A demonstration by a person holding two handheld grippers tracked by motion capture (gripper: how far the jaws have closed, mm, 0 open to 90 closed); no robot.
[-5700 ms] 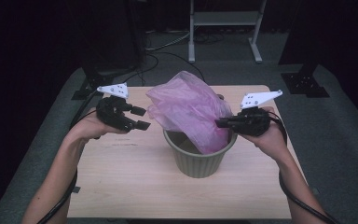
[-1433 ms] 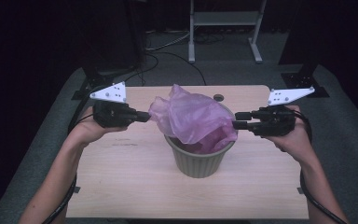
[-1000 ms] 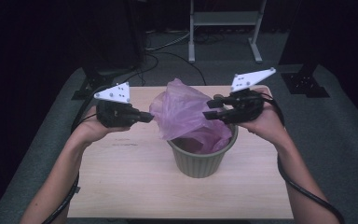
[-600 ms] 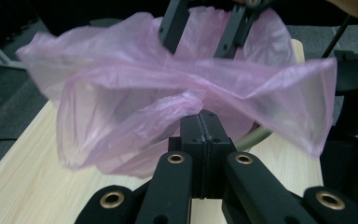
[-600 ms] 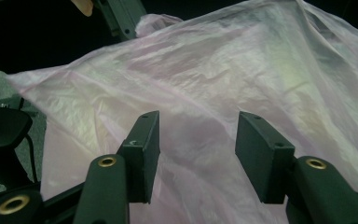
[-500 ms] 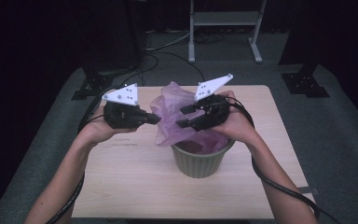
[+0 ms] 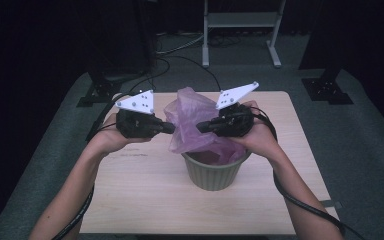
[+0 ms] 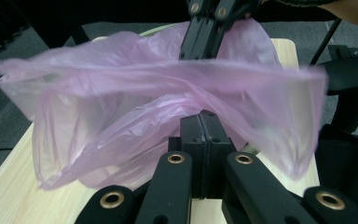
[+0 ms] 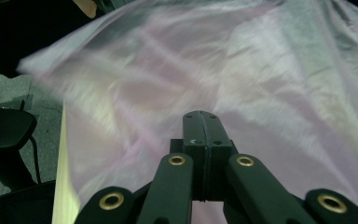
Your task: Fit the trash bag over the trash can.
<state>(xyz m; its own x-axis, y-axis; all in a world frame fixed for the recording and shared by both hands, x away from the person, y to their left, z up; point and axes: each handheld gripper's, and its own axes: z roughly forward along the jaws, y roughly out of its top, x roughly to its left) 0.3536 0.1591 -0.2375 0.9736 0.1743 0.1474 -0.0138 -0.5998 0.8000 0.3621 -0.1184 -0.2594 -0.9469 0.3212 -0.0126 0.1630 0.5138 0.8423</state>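
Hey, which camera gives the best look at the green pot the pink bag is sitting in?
The high view: the green pot shows with its ribbed wall and rim under the pink bag. In the left gripper view and the right gripper view the bag covers where the pot would be.

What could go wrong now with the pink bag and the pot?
1. The thin pink bag is stretched between the left tool and the right tool; it may tear.
2. Part of the bag sits inside the green pot; pulling may tip it.
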